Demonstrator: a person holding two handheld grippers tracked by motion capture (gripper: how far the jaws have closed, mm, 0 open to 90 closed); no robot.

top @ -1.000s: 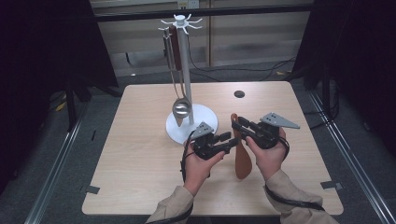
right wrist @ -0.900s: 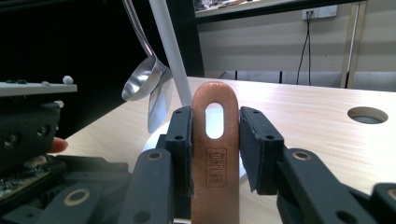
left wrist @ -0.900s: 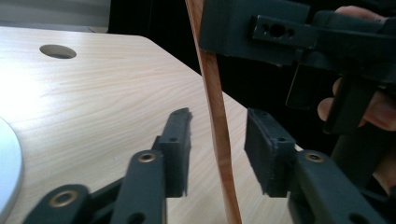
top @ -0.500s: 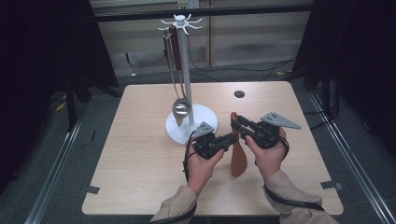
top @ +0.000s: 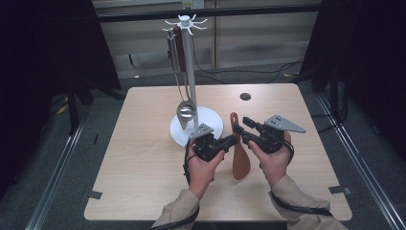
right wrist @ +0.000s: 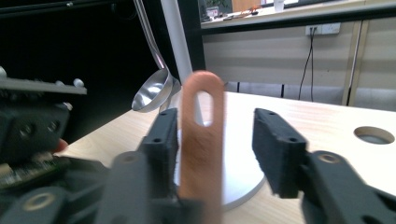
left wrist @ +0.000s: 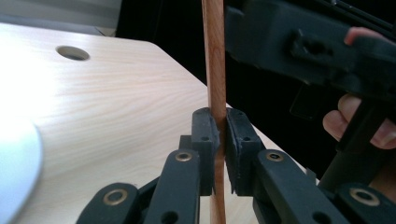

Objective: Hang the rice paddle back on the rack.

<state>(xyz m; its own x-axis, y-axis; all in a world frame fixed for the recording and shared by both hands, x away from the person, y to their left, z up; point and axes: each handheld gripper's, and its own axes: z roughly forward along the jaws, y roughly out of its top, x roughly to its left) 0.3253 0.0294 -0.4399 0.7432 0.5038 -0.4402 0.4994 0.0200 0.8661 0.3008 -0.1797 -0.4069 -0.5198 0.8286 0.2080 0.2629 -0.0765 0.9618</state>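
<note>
The left gripper [left wrist: 218,135] pinches the handle of a wooden spatula [top: 240,153] between its pressed-in jaws, holding it over the light wood table [top: 143,158] in front of the person. The right gripper [right wrist: 215,140] stands with jaws spread on either side of the handle's slotted end, its left pad beside the wood. Behind them a white utensil stand [top: 189,72] rises from a round base, a steel ladle [top: 186,111] hanging from its hooks, with a round hole [top: 245,96] in the tabletop farther back.

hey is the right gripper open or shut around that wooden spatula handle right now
Open. In the right gripper view, the right gripper has its jaws spread, a clear gap between the wooden spatula handle and the far jaw. The left gripper clamps the handle instead.
</note>
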